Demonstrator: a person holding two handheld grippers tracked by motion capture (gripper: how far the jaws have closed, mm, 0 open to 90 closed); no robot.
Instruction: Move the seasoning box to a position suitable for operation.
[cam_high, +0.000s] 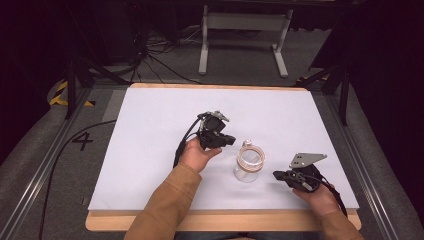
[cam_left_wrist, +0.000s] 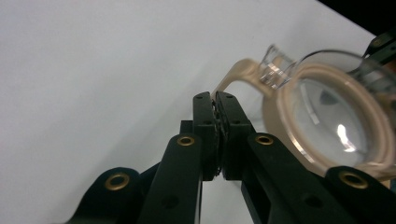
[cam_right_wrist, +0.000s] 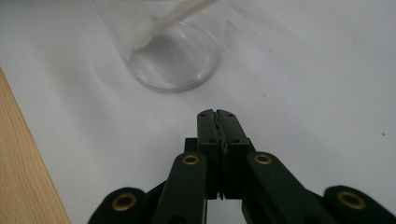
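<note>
A clear glass beaker stands upright on the white sheet near the middle front. A tan elastic band rings its rim. In the left gripper view one end of the band stretches from the beaker's spout into the tips of my left gripper, which is shut on it. From above, the left gripper sits just left of the beaker. My right gripper rests low to the beaker's right, shut with nothing in it. Its own view has the tips a short way from the beaker's base.
A white sheet covers the wooden table, whose front edge runs along the bottom and also appears as wood beside the right gripper. Beyond the table are cables and a white stand on the grey floor.
</note>
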